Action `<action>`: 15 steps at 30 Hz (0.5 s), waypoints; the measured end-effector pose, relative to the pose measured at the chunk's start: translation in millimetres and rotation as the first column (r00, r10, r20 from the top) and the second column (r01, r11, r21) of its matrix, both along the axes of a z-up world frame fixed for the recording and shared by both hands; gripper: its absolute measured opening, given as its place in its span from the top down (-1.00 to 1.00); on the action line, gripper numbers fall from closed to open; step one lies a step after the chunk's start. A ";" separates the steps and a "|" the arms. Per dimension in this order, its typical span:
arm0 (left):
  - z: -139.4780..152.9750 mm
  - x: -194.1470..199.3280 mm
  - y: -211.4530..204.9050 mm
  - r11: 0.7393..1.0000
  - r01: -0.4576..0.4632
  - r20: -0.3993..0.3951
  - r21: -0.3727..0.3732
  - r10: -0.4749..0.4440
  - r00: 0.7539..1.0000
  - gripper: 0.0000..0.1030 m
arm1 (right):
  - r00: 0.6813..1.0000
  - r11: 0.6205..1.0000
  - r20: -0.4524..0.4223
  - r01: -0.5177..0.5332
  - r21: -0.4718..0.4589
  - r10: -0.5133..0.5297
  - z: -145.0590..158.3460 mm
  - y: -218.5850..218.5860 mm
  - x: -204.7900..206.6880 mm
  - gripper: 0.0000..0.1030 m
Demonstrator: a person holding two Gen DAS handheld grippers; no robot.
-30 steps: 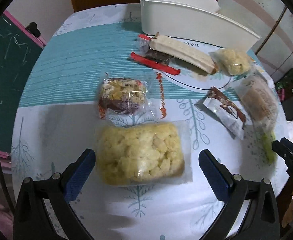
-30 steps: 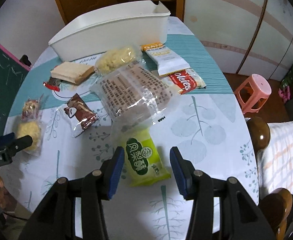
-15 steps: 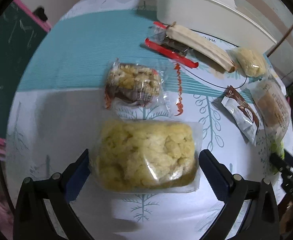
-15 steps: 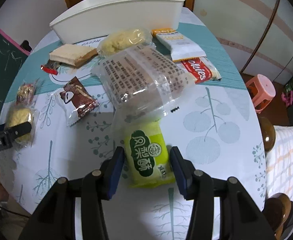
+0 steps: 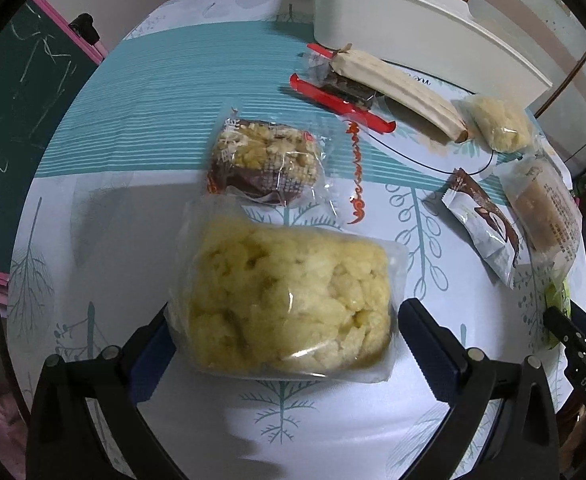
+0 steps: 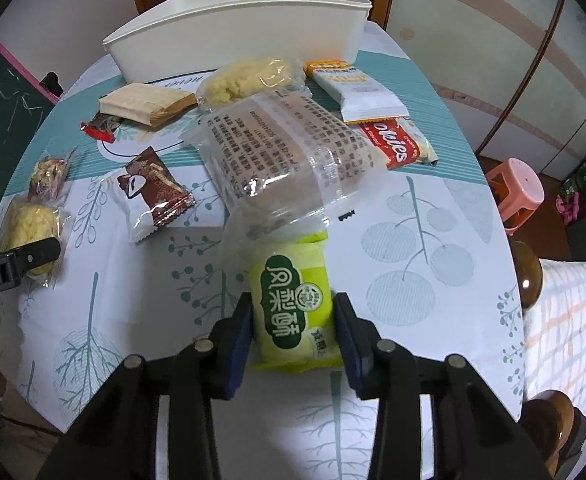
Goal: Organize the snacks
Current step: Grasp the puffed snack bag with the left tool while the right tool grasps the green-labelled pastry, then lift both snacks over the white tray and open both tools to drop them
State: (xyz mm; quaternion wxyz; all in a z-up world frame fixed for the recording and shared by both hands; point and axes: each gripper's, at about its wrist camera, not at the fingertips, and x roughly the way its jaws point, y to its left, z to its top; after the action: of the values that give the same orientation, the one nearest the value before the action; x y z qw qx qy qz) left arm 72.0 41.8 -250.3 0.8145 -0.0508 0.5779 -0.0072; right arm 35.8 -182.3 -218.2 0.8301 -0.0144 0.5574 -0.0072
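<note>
In the left wrist view my left gripper is shut on a yellow puffed-rice snack pack and holds it just above the table. In the right wrist view my right gripper is shut on a green pineapple-cake pack, whose far end lies under a clear bread bag. A white bin stands at the far edge of the table; it also shows in the left wrist view. Loose snacks lie between: a chocolate-nut cake, a brown wafer pack and a beige wafer bar.
A round table with a leaf-print and teal cloth. A second small puffed-rice pack, a white cracker pack and a red cookie pack lie near the bin. A pink stool stands to the right, a chalkboard to the left.
Both grippers moved forward over their packs and closed on them. The left now grips the puffed-rice pack, slightly lifted and tilted; the right now grips the green pack.
</note>
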 end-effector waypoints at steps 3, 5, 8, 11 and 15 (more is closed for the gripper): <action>1.0 -1.0 0.9 1.000 0.002 0.003 -0.005 -0.001 1.000 -0.98 | 1.000 1.000 -0.004 -0.005 -0.004 0.005 -0.2 0.6 0.1 0.28; 4.5 -3.0 1.3 1.000 0.008 0.011 -0.017 -0.008 1.000 -0.79 | 1.000 1.000 -0.010 -0.008 0.014 0.009 1.5 2.1 -0.6 0.29; 11.3 -7.1 3.8 1.000 0.013 0.010 -0.021 -0.012 1.000 -0.63 | 1.000 0.999 -0.004 -0.017 0.029 0.018 8.7 5.3 -4.7 0.29; 17.3 -12.6 4.4 1.000 0.028 0.008 -0.012 -0.027 1.000 -0.60 | 0.999 0.998 0.007 -0.047 0.030 0.047 19.5 10.9 -12.7 0.29; 39.7 -21.1 1.6 0.998 0.066 0.063 -0.003 -0.066 0.996 -0.59 | 0.996 0.995 0.032 -0.089 0.046 0.087 35.2 19.6 -24.7 0.29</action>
State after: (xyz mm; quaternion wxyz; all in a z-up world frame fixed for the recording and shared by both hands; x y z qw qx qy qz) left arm 50.9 43.4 -210.6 0.8315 -0.0333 0.5532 -0.0371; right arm 11.1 -162.7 -183.0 0.8381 -0.0194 0.5436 0.0422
